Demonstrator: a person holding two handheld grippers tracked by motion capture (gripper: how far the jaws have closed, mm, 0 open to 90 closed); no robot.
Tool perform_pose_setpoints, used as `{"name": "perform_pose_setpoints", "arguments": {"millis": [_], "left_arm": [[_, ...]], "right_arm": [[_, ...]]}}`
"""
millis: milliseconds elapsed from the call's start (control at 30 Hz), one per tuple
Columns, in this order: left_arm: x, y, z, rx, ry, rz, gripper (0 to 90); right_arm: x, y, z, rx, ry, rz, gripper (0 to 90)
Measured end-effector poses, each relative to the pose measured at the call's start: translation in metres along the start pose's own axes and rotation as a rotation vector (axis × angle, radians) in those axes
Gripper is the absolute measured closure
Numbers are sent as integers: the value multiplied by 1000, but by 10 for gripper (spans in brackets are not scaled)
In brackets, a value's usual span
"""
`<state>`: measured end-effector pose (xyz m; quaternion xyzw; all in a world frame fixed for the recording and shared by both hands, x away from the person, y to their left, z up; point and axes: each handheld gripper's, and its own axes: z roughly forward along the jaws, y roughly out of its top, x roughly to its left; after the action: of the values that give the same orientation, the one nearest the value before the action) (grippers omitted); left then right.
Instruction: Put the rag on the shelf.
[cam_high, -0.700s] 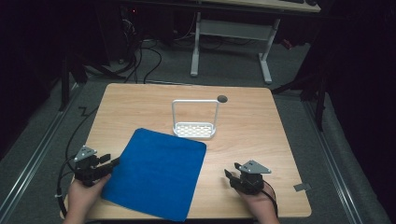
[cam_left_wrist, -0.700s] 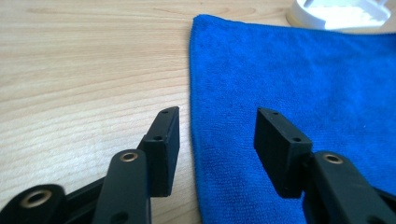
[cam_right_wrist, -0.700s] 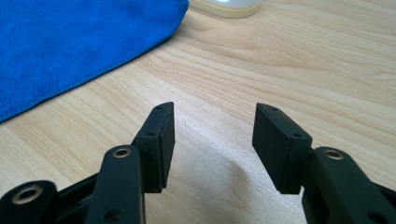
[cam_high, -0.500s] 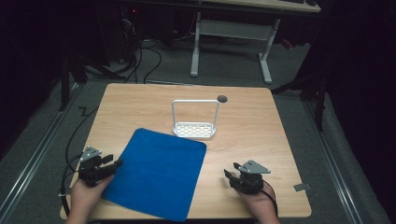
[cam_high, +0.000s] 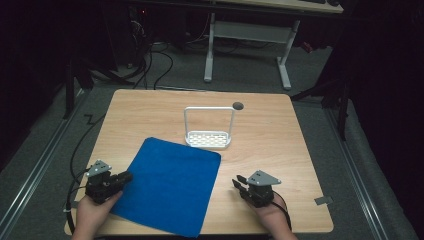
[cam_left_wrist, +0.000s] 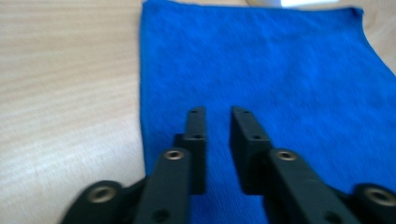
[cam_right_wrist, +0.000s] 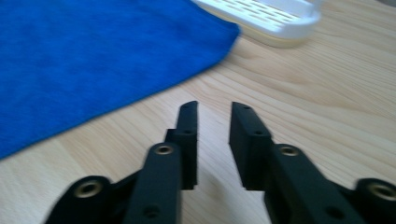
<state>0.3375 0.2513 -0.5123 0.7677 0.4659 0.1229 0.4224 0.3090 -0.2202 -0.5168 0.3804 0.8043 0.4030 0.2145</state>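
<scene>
Nothing gripped yet: cloth (cam_high: 167, 185) flat on tabletop (cam_high: 280, 150), left tongs (cam_high: 123, 177) and right tongs (cam_high: 240, 181) slightly apart (empty), folding all ahead.

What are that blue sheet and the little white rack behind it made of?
The blue sheet looks like soft cloth, probably microfibre: matte, faintly fuzzy, lying limp and flat on the table. The white rack appears to be moulded plastic or coated metal: smooth, slightly glossy, with a slotted base and a thin upright frame.
</scene>
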Motion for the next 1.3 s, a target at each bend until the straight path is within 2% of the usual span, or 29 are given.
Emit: {"name": "perform_pose_setpoints", "arguments": {"millis": [100,133,167,200,300,333,400,500,533,567,667,767,900,1000,1167,1267,1300], "left_arm": [[-4,-3,-1,20,8,12,868],[-5,-4,-1,24,13,10,868],[-7,-6,-1,30,14,12,886],[-10,-8,-1,48,32,32,894],[-12,-11,2,69,39,38,900],[-13,-13,3,79,46,40,900],[-14,-17,6,103,52,48,900],[-14,-19,8,100,53,46,900],[-14,-20,8,95,58,50,900],[-14,-20,8,95,58,50,900],[-14,-21,7,91,50,46,900],[-15,-23,5,92,32,49,900],[-17,-24,5,100,7,77,900],[-22,-24,5,116,-27,96,900],[-37,-24,7,146,-78,152,900],[-49,-22,13,161,-131,169,900],[-58,-19,18,173,-157,198,900]], "right_arm": [[10,8,11,2,63,-37,879],[10,8,11,2,63,-37,879],[17,14,19,8,105,-48,900],[21,17,22,11,116,-65,900],[28,22,29,13,135,-91,900],[34,27,35,19,162,-109,900],[40,30,41,30,182,-125,900],[43,31,47,47,200,-133,900],[45,32,52,74,205,-140,900],[45,32,52,74,205,-140,900],[45,31,60,129,206,-143,900],[44,31,61,135,207,-146,900],[44,29,58,135,196,-153,900],[41,26,54,138,183,-148,900],[32,19,44,138,157,-122,900],[25,13,36,138,130,-109,900],[19,8,30,140,113,-101,900]]}}
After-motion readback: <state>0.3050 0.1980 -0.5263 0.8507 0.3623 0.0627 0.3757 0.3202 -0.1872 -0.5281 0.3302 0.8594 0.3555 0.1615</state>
